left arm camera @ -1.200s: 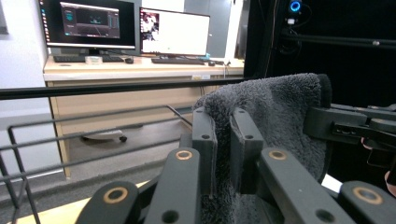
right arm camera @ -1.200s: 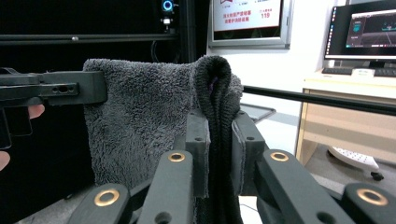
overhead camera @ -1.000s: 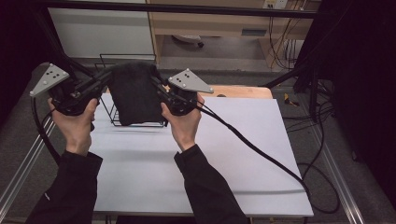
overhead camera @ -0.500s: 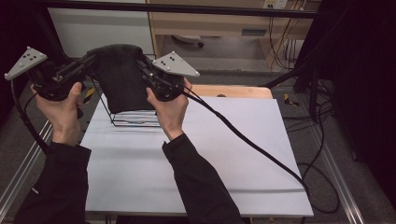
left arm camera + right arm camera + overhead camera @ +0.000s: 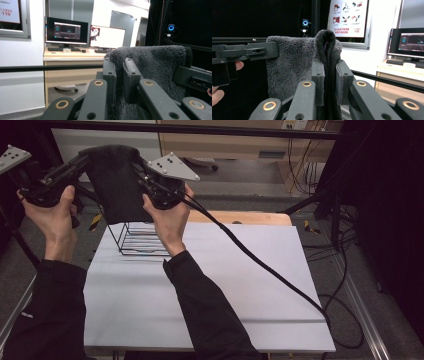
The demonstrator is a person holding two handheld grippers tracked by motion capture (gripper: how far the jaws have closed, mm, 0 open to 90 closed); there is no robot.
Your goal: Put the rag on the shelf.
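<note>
A dark grey fluffy towel [image 5: 117, 185] hangs in the air, stretched between my two grippers above the table's back left. My left gripper [image 5: 85, 162] is shut on the towel's left top corner. My right gripper [image 5: 137, 170] is shut on its right top corner. In the left gripper view the jaws [image 5: 120, 65] pinch a fold of the towel [image 5: 155, 65], with the other gripper [image 5: 192, 77] at the right. In the right gripper view the jaws [image 5: 329, 67] clamp a thick fold of the towel [image 5: 289, 67], and the left gripper [image 5: 269, 51] holds the far corner.
A black wire rack [image 5: 142, 240] stands on the white table [image 5: 225, 285] just under the towel's lower edge. A black cable [image 5: 260, 265] trails from the right gripper across the table to the right. A wooden board [image 5: 250, 217] lies along the back edge.
Both hands have risen and drifted left with the towel held between them. The towel has lifted up off the wire rack, which now shows below it.
</note>
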